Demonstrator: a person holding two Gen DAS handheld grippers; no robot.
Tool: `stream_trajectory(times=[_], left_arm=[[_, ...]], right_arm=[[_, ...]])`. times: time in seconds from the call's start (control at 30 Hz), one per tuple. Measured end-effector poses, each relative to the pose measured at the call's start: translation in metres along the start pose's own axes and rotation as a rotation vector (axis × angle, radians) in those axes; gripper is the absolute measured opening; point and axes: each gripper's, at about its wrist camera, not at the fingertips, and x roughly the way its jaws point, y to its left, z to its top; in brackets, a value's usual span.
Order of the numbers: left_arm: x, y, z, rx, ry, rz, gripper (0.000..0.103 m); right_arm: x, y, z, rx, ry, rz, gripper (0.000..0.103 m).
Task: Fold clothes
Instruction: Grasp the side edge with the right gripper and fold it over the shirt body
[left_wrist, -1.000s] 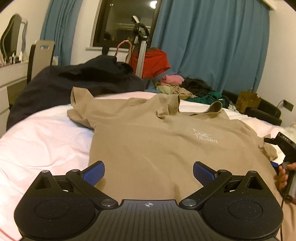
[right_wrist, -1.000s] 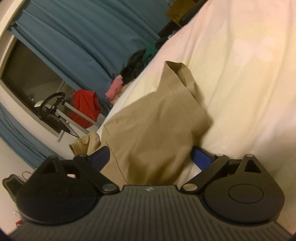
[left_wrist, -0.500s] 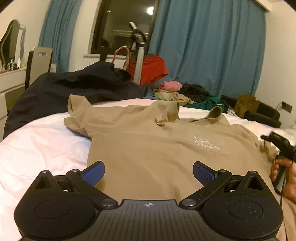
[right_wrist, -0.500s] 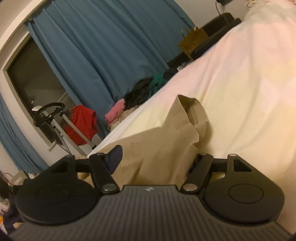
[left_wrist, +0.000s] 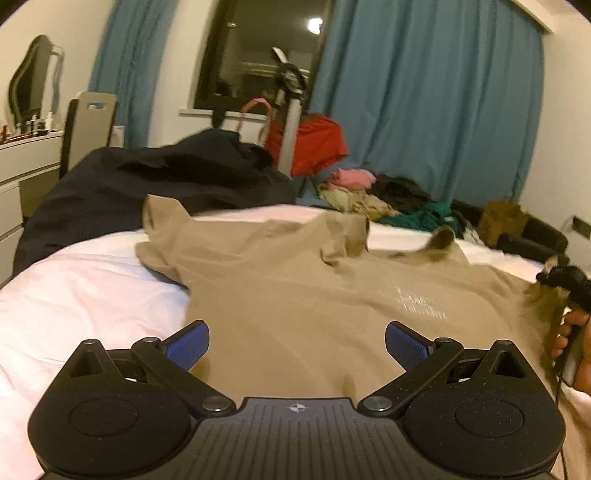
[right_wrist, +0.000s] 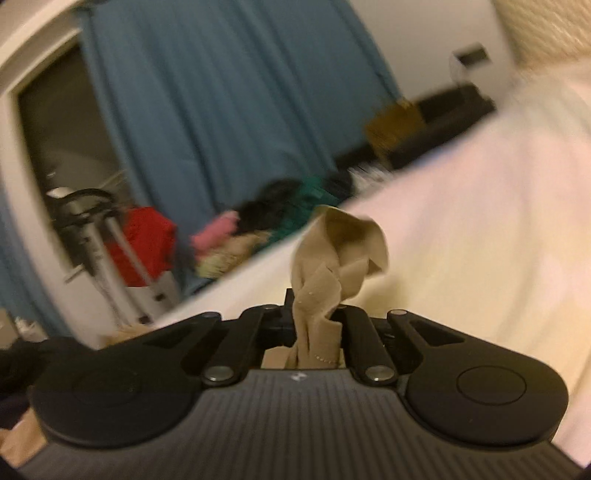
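Tan T-shirt (left_wrist: 295, 306) being gripped at one sleeve on the bed (left_wrist: 85, 280).

The T-shirt is being displayed front-up across the middle of the bed's pale sheet, its small white chest print (left_wrist: 421, 306) facing upward and its collar toward the far edge. The left gripper (left_wrist: 297, 341) is being held above the hem at the near edge, fingers spread wide, nothing being clasped between the blue pads (left_wrist: 188, 343). The right gripper (right_wrist: 314, 317) is being kept clamped tight on a bunched sleeve (right_wrist: 332, 258), the cloth being raised off the sheet near the right edge. A dark garment (left_wrist: 155, 184) is being kept heaped at the far left corner. Mixed clothes (left_wrist: 369, 192) are being stored beyond the far edge, before blue curtains (left_wrist: 424, 103).
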Motion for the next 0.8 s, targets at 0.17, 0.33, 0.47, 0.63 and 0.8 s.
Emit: stream_trajectory(times=[0.17,0.33,0.47,0.63,0.8], left_arm=[[-0.002,0.019,0.011,-0.069,0.073,-0.006,0.102],[-0.015,0.044,0.02,-0.109,0.084,0.03,0.102],[-0.016,0.066,0.023,-0.174,0.085,0.051,0.102],[-0.006,0.079,0.018,-0.164,0.101,0.088,0.102],[0.006,0.083,0.013,-0.173,0.126,0.08,0.102]], right_arm=[[-0.025,0.097,0.021,-0.174,-0.018,0.036,0.009],[-0.034,0.199,0.006,-0.326,0.049,0.105,0.009],[-0.023,0.259,-0.043,-0.479,0.151,0.142,0.009],[0.003,0.285,-0.094,-0.589,0.288,0.163,0.021],[-0.008,0.258,-0.085,-0.429,0.344,0.184,0.093]])
